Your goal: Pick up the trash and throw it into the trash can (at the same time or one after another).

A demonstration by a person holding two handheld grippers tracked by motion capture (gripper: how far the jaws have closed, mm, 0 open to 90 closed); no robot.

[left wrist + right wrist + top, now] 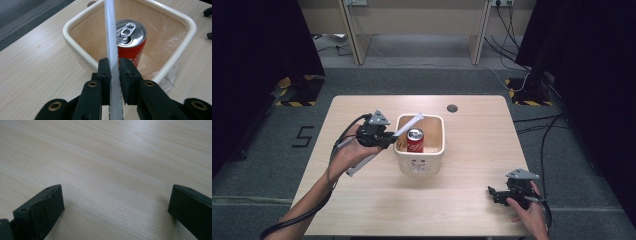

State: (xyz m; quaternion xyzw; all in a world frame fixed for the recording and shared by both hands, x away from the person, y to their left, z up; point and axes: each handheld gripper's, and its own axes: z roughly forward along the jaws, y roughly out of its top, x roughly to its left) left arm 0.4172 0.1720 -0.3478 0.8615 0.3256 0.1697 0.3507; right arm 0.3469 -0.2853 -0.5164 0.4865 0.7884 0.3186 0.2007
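Note:
A long flat white strip is clamped edge-on between the jaws of my left gripper. Its far end reaches over a cream square bin. In the high view the strip slants from below the left hand up across the bin's left rim, and my left gripper is just left of the bin. A red drink can stands upright inside the bin. My right gripper rests low at the table's front right, and its jaws stand wide apart over bare wood.
A clear plastic bag lines the bin. The light wooden table has a round cable hole near its far edge. Black stands and cables sit on the floor beyond the table.

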